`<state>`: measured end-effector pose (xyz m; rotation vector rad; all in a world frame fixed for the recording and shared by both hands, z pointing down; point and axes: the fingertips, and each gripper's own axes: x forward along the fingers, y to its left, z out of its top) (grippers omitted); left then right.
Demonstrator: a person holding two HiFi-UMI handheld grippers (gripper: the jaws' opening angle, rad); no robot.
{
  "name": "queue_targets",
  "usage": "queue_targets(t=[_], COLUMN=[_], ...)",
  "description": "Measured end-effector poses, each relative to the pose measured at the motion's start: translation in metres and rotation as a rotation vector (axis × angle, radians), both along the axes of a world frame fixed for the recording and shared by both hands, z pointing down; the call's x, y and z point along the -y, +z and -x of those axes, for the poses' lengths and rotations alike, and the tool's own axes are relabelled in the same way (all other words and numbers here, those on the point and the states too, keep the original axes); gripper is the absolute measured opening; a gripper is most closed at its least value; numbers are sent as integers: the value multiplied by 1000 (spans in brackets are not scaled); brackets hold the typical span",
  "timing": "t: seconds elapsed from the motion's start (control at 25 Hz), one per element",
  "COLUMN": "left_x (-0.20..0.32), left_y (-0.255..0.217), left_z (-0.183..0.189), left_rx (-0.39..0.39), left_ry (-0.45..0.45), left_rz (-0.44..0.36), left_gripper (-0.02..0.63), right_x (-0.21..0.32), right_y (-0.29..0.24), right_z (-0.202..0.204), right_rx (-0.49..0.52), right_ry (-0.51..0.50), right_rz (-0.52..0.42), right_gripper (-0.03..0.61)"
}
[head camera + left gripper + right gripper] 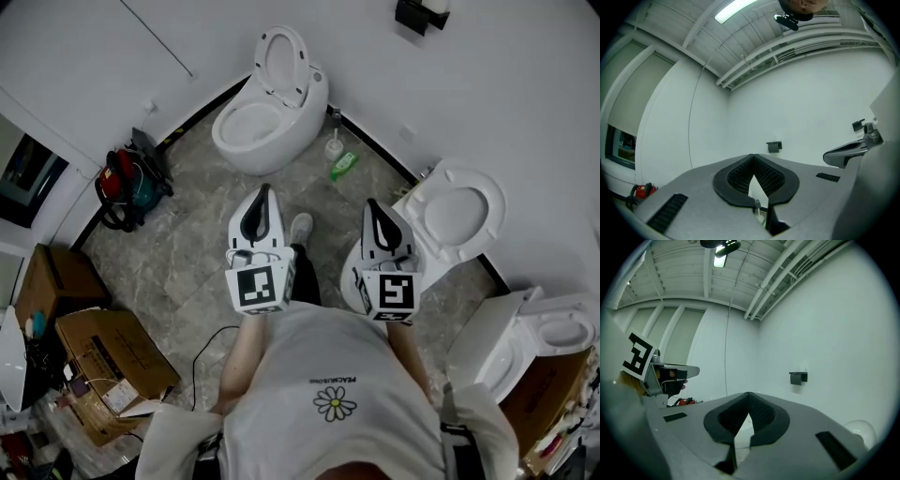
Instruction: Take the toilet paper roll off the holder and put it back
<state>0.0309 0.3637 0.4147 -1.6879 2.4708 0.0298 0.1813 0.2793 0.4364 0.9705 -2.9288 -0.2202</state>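
White daisy-print T-shirt (335, 394) fills the foreground. Beyond it, the left gripper (263, 195) and right gripper (373, 206) are both empty, jaws pressed together. Black wall-mounted holder (419, 13) sits well apart; its toilet paper roll is too small to confirm. Likely risks: tripping on the white ceramic toilet (459, 211), or closed jaws knocking the roll.

Top-down shot: a person in a white daisy shirt (335, 403) holds the left gripper (263, 193) and right gripper (374, 207) side by side over a marble floor (187, 253). White toilets (267, 103) all around, cardboard boxes (112, 361) at left.
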Motion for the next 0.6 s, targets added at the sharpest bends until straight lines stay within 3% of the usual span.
queue_targets(t=[0.2,0.6], left_x=[50,152], left_y=[-2,-10], left_z=[31,90], left_rx=[-14,-71], left_ry=[26,88], left_rz=[-28,-40], left_gripper=[17,18], right_x=[49,135], right_y=[-2,4], right_z=[9,51], right_rx=[3,-33], right_ry=[73,163], right_rz=[-26,36], right_gripper=[9,9])
